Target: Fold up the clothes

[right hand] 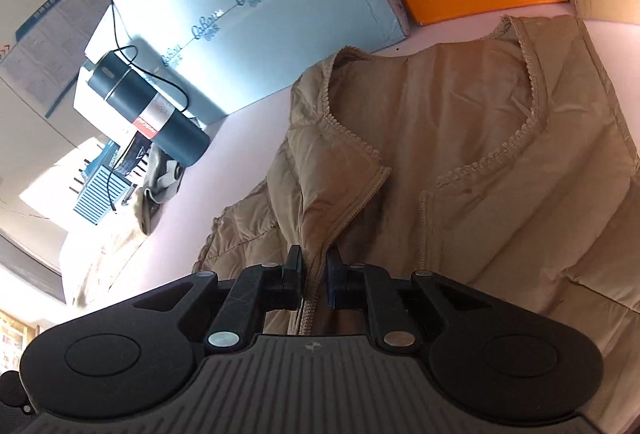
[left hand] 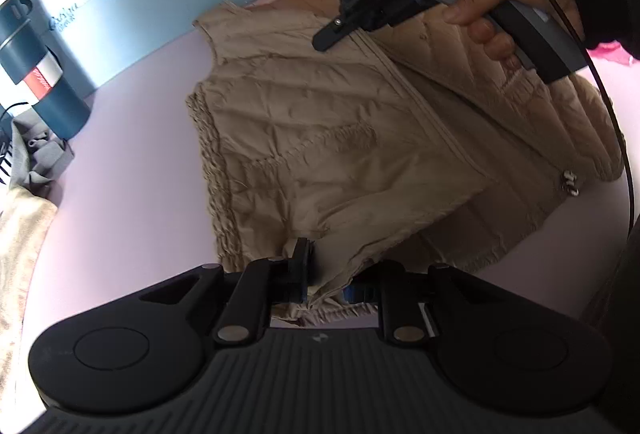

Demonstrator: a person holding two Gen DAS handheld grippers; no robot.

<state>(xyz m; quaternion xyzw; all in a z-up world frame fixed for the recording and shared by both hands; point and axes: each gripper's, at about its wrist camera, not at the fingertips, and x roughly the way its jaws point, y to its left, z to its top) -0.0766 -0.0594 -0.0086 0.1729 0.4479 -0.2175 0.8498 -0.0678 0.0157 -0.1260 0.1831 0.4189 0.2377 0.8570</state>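
A tan quilted vest (left hand: pixel 320 137) lies spread on a pale pink table (left hand: pixel 132 161), collar toward 12 o'clock in the left wrist view, hem toward 6 o'clock. One front panel looks turned over along the zipper, so the vest may be partly folded or only opened out; you cannot settle which from here.

Your left gripper (left hand: pixel 326 274) sits at the hem, its tongs somewhat apart with bunched fabric between them; whether they pinch it, you cannot tell. Your right gripper (right hand: pixel 314 274), held in your hand (left hand: pixel 500 13), straddles the zipper edge (right hand: pixel 340 230), tongs narrowly apart with the fabric in the gap.

Risks: the slick shell could slip from a loose pinch and spill a fold. Lifting one end alone could drag the whole vest across the table. At 9 o'clock a dark blue flask (left hand: pixel 40 73) and a cable (right hand: pixel 120 33) stand near, where a wide swing could knock them.
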